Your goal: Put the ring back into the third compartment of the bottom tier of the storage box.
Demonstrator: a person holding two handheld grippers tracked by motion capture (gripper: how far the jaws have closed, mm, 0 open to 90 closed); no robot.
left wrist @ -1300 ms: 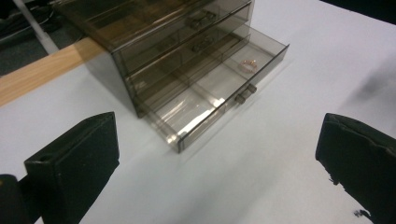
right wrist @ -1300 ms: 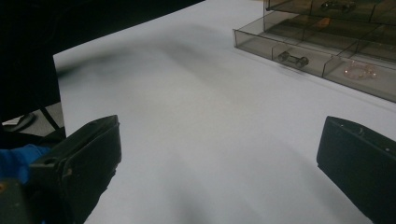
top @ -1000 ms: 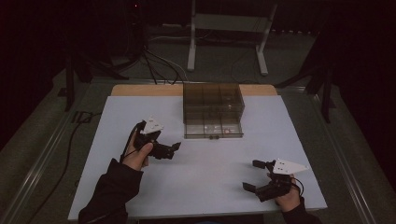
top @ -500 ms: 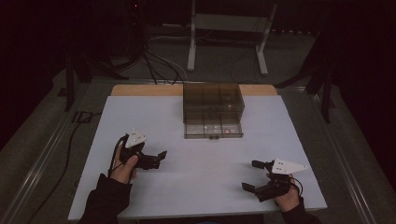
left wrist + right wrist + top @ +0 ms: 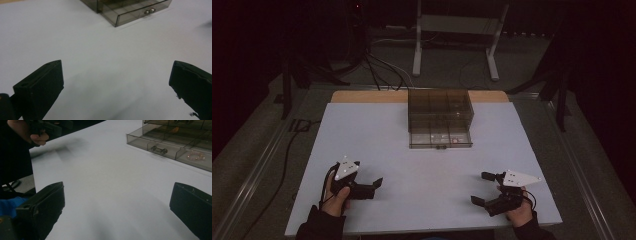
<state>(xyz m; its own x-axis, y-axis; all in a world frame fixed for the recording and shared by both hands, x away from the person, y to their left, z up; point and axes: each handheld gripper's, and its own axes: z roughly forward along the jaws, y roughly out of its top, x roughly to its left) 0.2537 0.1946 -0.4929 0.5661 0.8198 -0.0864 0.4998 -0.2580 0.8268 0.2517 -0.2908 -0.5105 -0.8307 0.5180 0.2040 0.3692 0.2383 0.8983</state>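
Nearest: left tool (image 5: 371, 186) and right tool (image 5: 482, 188), both empty with jaws spread wide, low over the near edge of the white worktop (image 5: 427, 165). Farther back, centred: smoky clear-plastic drawer organiser (image 5: 440, 111), bottom drawer (image 5: 440, 139) pulled out, small metal part (image 5: 158, 150) and pinkish ring (image 5: 196, 156) in separate compartments. Likely light, rigid, slippery, prone to sliding; best taken by drawer knob (image 5: 149, 11).

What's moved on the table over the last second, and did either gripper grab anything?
The left gripper pulled back from near the drawer box toward the person's edge of the table, jaws open and empty. Nothing was taken or released. The right gripper kept its place, jaws open, and the box's drawer stayed pulled out.
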